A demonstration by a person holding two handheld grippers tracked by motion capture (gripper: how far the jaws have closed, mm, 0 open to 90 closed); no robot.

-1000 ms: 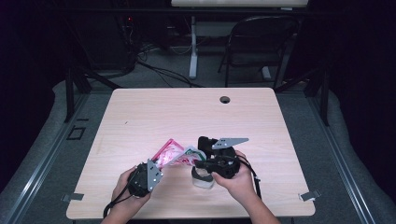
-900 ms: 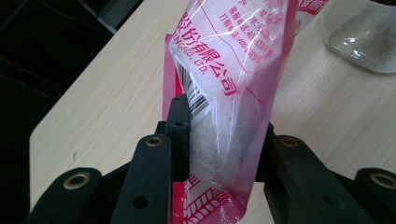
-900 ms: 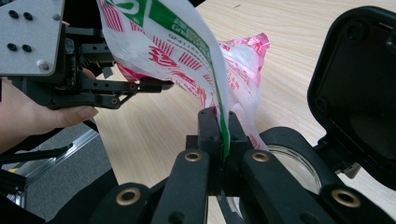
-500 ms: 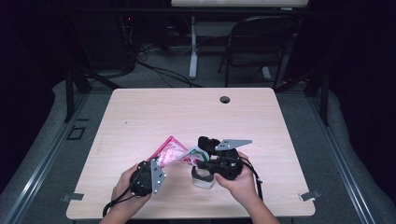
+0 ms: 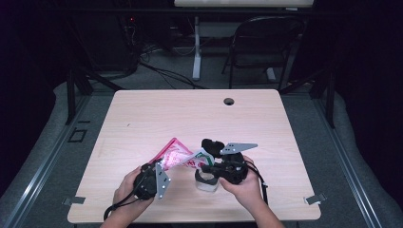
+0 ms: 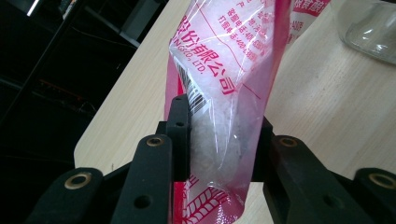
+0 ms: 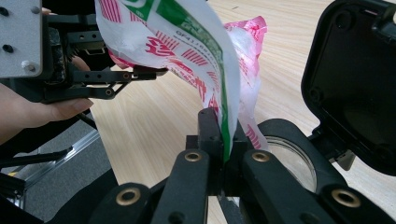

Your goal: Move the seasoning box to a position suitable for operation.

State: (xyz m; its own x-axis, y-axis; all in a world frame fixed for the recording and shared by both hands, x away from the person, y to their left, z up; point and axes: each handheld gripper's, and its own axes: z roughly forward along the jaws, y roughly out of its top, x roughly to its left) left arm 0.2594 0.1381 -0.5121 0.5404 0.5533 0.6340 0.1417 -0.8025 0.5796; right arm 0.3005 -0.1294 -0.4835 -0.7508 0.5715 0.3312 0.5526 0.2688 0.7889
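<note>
Across the near half of the pale wooden table (image 5: 142, 118) we hold a red-and-white plastic bag (image 5: 177, 156) of white granules, slung between both tools. Our left gripper (image 6: 219, 140) is clamped on the bag's full, lower end; our right gripper (image 7: 224, 135) pinches its flat green-and-white upper edge, jaws closed down on the film. Long axis of the bag runs from the left gripper up and right toward the right one, and that edge hangs just above the open glass jar (image 5: 207, 181), whose black hinged lid (image 7: 355, 79) stands up beside it. We judge a pour needs the left end raised. Legible print: "CO., LTD." with red Chinese characters, and a barcode (image 6: 198, 103).
</note>
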